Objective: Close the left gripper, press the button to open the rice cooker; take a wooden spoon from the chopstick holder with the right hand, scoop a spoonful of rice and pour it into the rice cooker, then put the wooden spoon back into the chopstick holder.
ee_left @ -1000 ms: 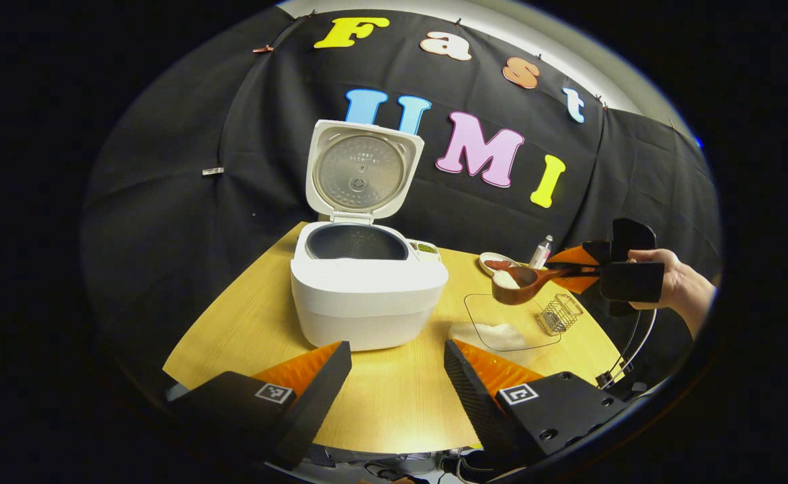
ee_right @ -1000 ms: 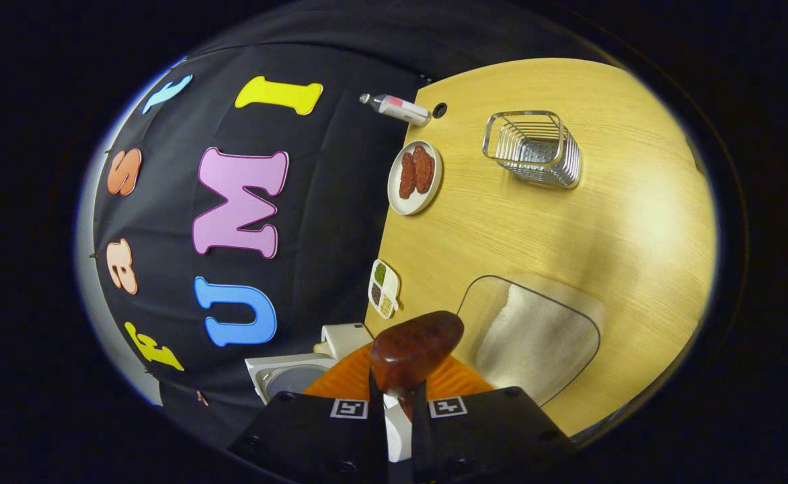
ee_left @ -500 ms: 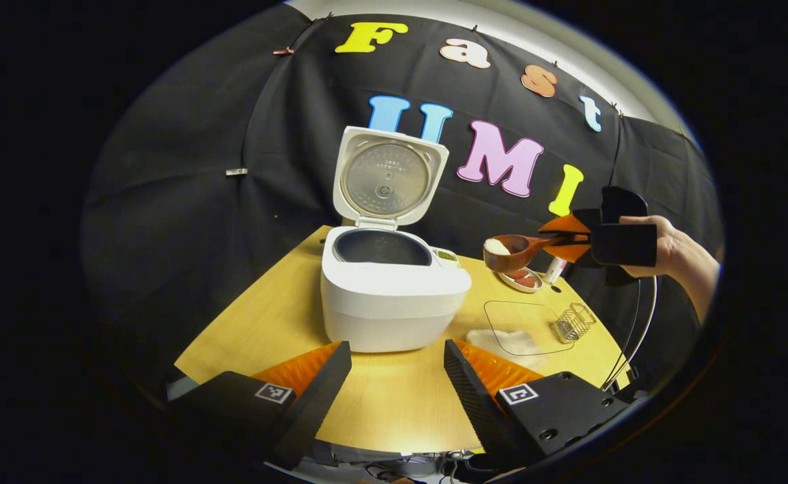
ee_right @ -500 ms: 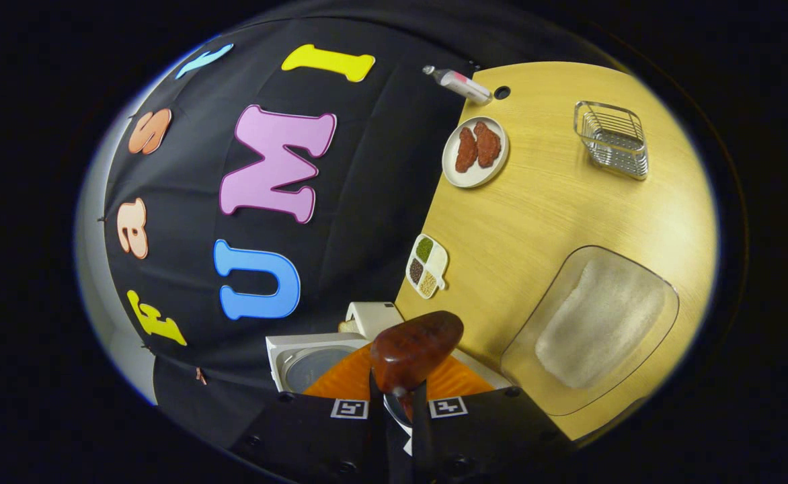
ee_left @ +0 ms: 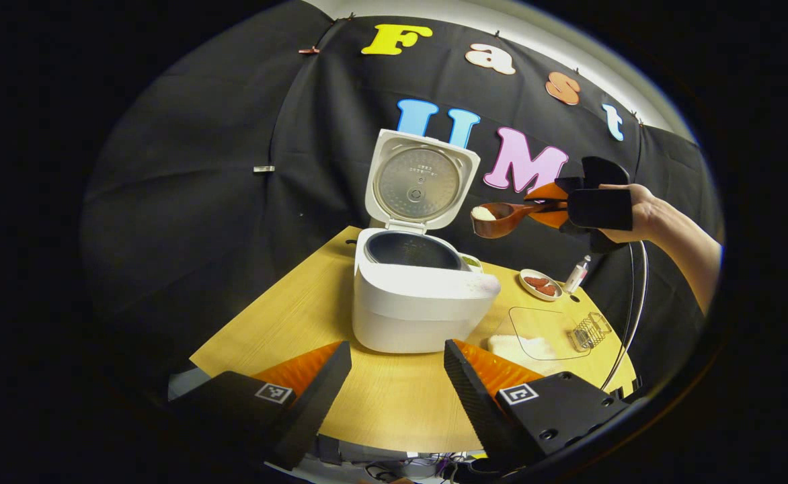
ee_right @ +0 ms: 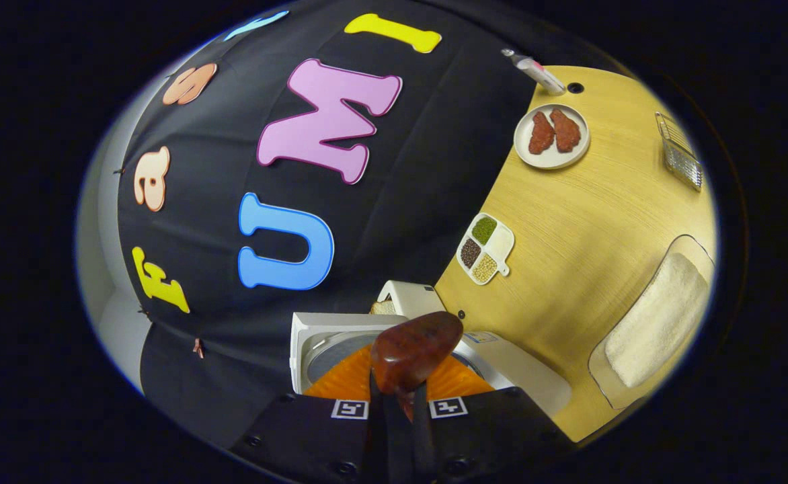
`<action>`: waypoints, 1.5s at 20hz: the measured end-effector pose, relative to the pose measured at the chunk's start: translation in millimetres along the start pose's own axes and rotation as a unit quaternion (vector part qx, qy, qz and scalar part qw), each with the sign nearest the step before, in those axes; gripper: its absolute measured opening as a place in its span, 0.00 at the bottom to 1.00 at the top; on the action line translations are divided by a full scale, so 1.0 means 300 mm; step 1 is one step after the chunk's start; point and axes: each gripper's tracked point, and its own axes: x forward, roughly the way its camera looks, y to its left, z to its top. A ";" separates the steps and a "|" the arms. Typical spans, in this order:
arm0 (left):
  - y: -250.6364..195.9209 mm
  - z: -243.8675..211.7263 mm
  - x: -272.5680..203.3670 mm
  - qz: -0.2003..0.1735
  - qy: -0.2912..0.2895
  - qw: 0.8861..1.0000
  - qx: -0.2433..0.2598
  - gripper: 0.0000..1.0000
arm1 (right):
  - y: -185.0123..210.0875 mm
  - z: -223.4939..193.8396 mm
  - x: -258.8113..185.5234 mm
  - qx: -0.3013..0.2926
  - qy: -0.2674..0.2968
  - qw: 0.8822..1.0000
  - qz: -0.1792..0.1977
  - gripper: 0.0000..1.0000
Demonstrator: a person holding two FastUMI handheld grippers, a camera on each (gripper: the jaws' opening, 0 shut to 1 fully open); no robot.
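Right gripper (ee_left: 547, 202) clenched on wooden spoon (ee_left: 498, 219) — rice in bowl, held above right of rice cooker (ee_left: 417, 306), lid up. Left gripper (ee_left: 397, 376) released, low before cooker. On table (ee_left: 286, 323): rice tray (ee_right: 656, 323), seed dish (ee_right: 485, 240), meat plate (ee_right: 550, 132), bottle (ee_right: 532, 67) — wire holder (ee_right: 680, 161) at far edge.

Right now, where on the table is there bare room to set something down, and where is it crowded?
Free: the wood left of the rice cooker out to the table edge, and the strip between the cooker's front and the left gripper. Also open wood between the sectioned dish, the plate and the rice tray. Crowded: the right rear, with plate, bottle, holder and tray.
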 end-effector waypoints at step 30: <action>0.227 -0.024 0.027 0.079 -0.014 0.997 -0.013 0.97 | 0.107 -0.503 0.326 -0.486 0.015 0.872 0.053 0.18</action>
